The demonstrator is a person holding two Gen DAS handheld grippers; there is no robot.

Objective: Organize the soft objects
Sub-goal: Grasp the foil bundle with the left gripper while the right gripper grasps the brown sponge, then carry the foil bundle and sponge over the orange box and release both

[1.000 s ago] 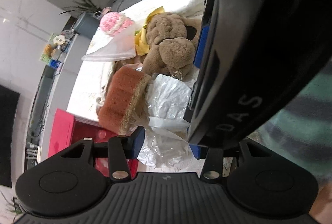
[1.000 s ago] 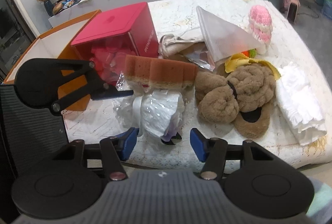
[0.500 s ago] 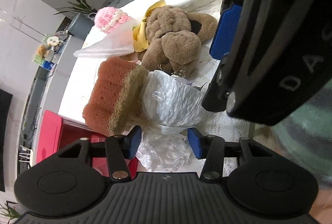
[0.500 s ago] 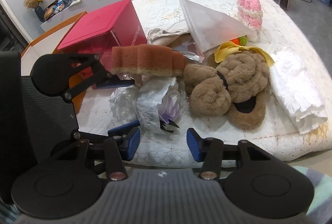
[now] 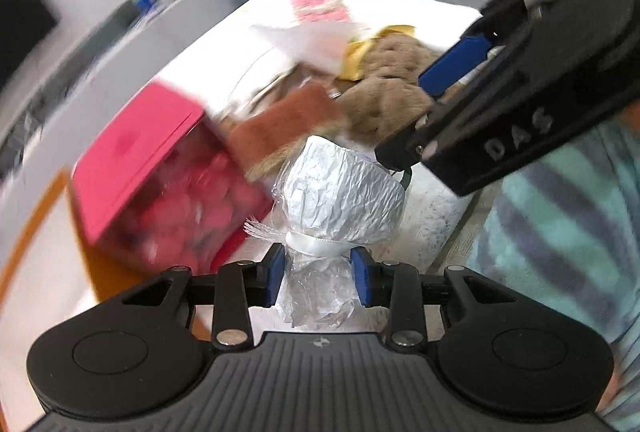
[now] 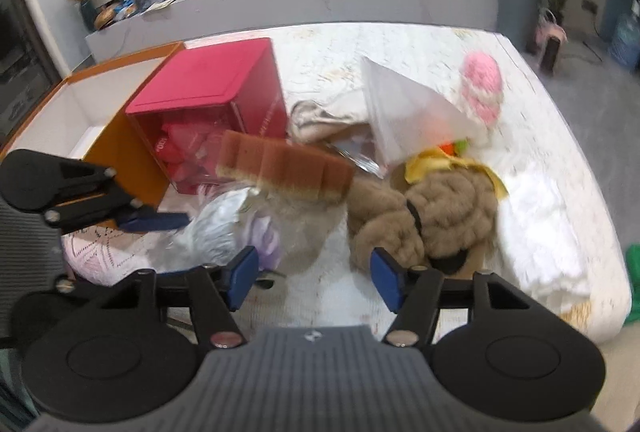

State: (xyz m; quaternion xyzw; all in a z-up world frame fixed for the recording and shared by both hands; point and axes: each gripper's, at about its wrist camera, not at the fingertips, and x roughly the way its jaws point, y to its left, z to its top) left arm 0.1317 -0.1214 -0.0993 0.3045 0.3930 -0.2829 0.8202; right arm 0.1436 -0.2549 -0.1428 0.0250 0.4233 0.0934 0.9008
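Crinkled silver-white plastic fills our left view: a tied bundle [image 5: 340, 200] sits with its neck between the blue pads of the left tool [image 5: 318, 276], whose jaws are closing; we cannot tell whether the pads press on it. Motion blur smears much of both views. The brown sponge [image 5: 284, 124] lies just beyond the bundle, with the red box [image 5: 152, 152] beside it, its contents only a pink haze behind clear film. The right tool [image 6: 314, 276] hangs above the bench [image 6: 400, 44], jaws opening with nothing between them. The brown plush slippers [image 6: 440, 216] are partly hidden by its right pad, and the white cloth [image 6: 540, 232] lies beyond them. Half a second ago the left view was tilted and the bundle lay ahead of the pads; now the view is level and the neck sits between them.
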